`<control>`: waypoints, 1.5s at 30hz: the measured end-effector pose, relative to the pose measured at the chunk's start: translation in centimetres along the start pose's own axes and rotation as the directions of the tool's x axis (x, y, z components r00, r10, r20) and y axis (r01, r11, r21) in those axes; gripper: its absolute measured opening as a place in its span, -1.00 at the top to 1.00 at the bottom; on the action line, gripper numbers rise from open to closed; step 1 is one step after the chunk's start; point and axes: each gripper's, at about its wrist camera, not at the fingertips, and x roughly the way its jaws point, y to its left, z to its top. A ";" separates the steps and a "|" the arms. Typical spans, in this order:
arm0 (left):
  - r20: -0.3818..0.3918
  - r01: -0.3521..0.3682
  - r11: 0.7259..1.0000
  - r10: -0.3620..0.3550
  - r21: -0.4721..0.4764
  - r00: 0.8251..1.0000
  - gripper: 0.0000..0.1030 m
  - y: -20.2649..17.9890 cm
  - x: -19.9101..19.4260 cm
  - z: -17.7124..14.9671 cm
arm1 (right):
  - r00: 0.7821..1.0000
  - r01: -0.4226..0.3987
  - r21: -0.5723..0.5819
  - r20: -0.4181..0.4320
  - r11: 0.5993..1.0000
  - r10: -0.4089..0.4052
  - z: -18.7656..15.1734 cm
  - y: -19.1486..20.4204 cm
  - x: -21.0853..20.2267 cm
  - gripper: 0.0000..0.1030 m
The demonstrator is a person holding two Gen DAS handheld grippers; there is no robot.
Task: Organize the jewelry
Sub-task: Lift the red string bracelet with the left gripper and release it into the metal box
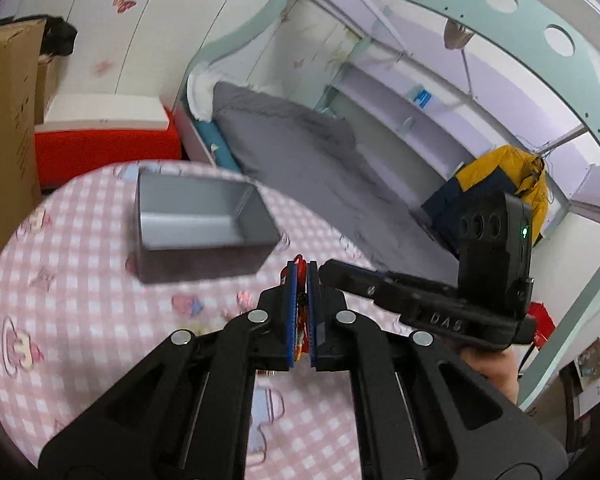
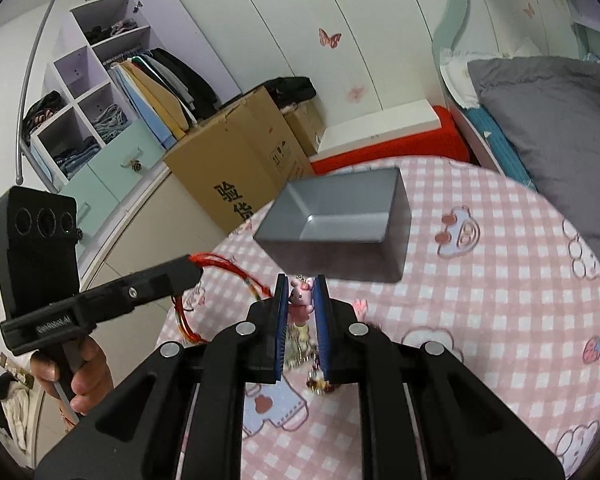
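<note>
A grey open box [image 1: 198, 224] stands on the round table with the pink checked cloth [image 1: 80, 320]; it also shows in the right wrist view [image 2: 336, 216] and looks empty. My left gripper [image 1: 302, 276] is shut on a red string bracelet [image 1: 300, 320], whose red and coloured threads [image 2: 228, 268] hang from it in the right wrist view. My right gripper [image 2: 302, 284] is shut on a pink bunny charm [image 2: 300, 298] with a small chain and trinkets [image 2: 314, 376] dangling below. Both grippers hover above the table, in front of the box.
A cardboard box [image 2: 236, 160] and a red-and-white stool [image 2: 384, 136] stand beyond the table. A bed with a grey blanket [image 1: 320, 160] is on the right. A wardrobe with shelves [image 2: 100, 100] is at the far left.
</note>
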 end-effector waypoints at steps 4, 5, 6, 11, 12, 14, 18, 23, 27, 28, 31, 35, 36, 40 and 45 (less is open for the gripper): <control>0.052 -0.012 1.000 0.012 0.003 0.999 0.91 0.5 0.4 2.5 | 1.000 0.014 -0.006 0.021 1.000 -0.014 1.9 -0.1 1.1 0.78; 0.066 -0.014 1.000 0.014 0.007 0.998 0.91 0.6 0.3 2.9 | 0.999 0.020 -0.010 0.026 1.000 -0.020 2.2 -0.2 1.4 0.78; 0.077 -0.018 1.000 0.017 0.009 0.997 0.91 0.7 0.3 3.4 | 0.999 0.026 -0.014 0.030 1.000 -0.026 2.8 -0.2 1.9 0.78; 0.099 -0.087 0.996 0.084 0.022 0.992 0.91 2.0 2.4 4.9 | 0.998 0.052 -0.014 0.022 0.999 -0.052 4.3 -1.0 4.7 0.78; 0.079 -0.101 0.995 0.100 0.015 0.992 0.91 2.6 3.5 5.0 | 0.998 0.059 -0.014 0.016 0.998 -0.059 4.4 -1.1 5.1 0.78; 0.064 -0.133 0.991 0.132 0.007 0.989 0.91 3.6 4.6 5.1 | 0.997 0.082 -0.022 0.004 0.996 -0.082 4.4 -1.2 6.2 0.78; 0.030 -0.182 0.983 0.181 0.014 0.983 0.91 4.7 6.9 5.0 | 0.993 0.117 -0.028 -0.029 0.993 -0.118 3.8 -1.9 8.1 0.78; -0.038 -0.211 0.977 0.211 0.016 0.977 0.91 5.7 9.0 4.2 | 0.990 0.133 -0.028 -0.048 0.991 -0.134 3.2 -2.5 8.8 0.76; -0.079 -0.235 0.972 0.234 0.004 0.969 0.90 6.3 9.8 3.7 | 0.989 0.137 -0.022 -0.050 0.990 -0.138 3.1 -2.7 8.6 0.73; -0.087 -0.243 0.970 0.243 0.004 0.966 0.89 6.4 9.8 3.7 | 0.989 0.135 -0.020 -0.051 0.991 -0.136 3.0 -2.8 8.6 0.72; -0.128 -0.246 0.969 0.244 0.002 0.961 0.69 6.6 10.0 3.4 | 0.990 0.134 -0.015 -0.045 0.991 -0.135 2.8 -2.8 8.0 0.66; -0.078 -0.268 0.964 0.267 0.004 0.961 -0.22 6.0 8.5 3.1 | 0.991 0.133 -0.015 -0.031 0.991 -0.133 2.6 -2.6 6.8 0.52; -0.074 -0.265 0.964 0.265 0.011 0.961 -0.22 5.8 8.0 3.1 | 0.991 0.128 -0.016 -0.025 0.992 -0.128 2.5 -2.4 6.2 0.51; -0.050 -0.269 0.963 0.270 0.030 0.962 -0.22 4.7 5.8 2.5 | 0.993 0.115 -0.026 -0.002 0.993 -0.115 1.6 -1.6 4.1 0.50; -0.030 -0.278 0.957 0.281 0.079 0.959 -0.22 3.3 2.2 -0.3 | 0.994 0.109 -0.051 0.019 0.993 -0.109 -0.4 -0.1 1.5 0.41</control>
